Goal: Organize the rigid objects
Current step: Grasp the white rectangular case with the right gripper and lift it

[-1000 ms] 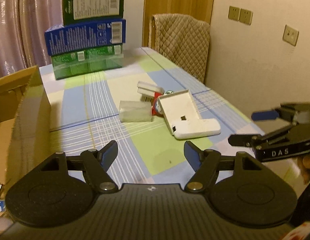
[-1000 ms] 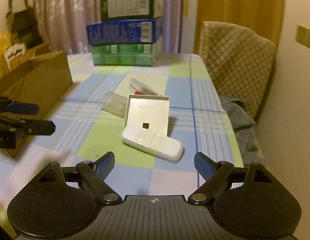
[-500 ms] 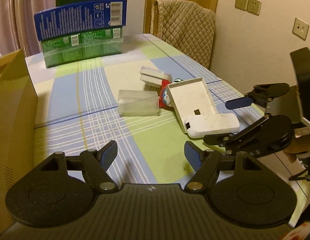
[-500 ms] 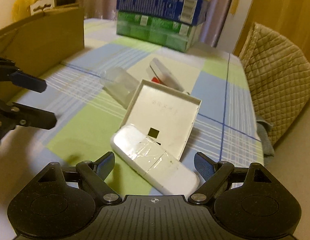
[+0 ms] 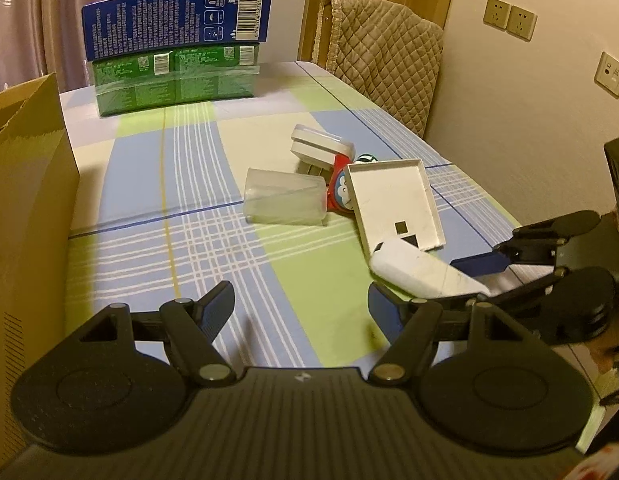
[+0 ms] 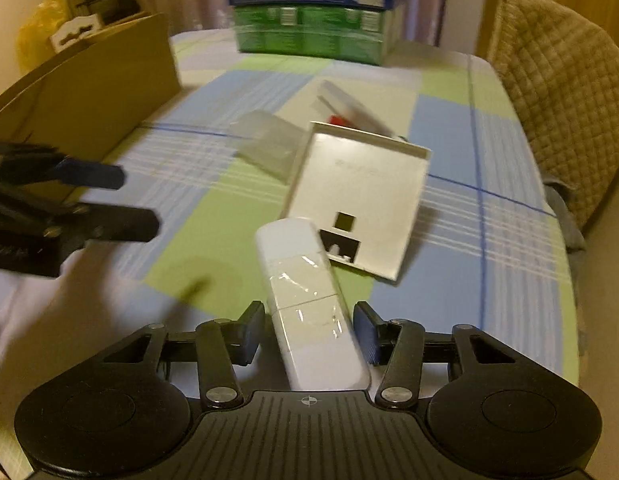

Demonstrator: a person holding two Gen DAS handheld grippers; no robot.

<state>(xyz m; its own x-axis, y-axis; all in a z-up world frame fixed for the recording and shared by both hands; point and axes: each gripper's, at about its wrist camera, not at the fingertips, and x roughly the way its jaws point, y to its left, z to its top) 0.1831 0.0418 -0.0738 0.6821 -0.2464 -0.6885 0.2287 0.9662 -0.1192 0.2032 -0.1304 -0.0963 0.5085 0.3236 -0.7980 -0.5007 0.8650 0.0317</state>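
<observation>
A white oblong device [image 6: 305, 292] lies on the checked tablecloth, its far end over a flat white tray [image 6: 361, 184]. My right gripper [image 6: 311, 332] is closing on it, with both pads against its sides; the left wrist view shows this gripper [image 5: 473, 280] and the device [image 5: 421, 272] at the right. My left gripper [image 5: 301, 300] hovers open over the cloth with nothing between its fingers, left of the device [image 6: 133, 200]. Behind the tray [image 5: 393, 196] are a clear cup [image 5: 283, 202] on its side, a red toy [image 5: 341, 192] and a small white case [image 5: 319, 146].
An open cardboard box [image 5: 25, 200] stands along the table's left side. Stacked green and blue cartons [image 5: 173, 28] sit at the far end. A chair with a quilted cover [image 5: 385, 64] stands beyond the right edge, near the wall.
My right gripper came down over the white device and its jaws narrowed onto it; the device has turned a little on the cloth. The left gripper sank slightly, then held still.
</observation>
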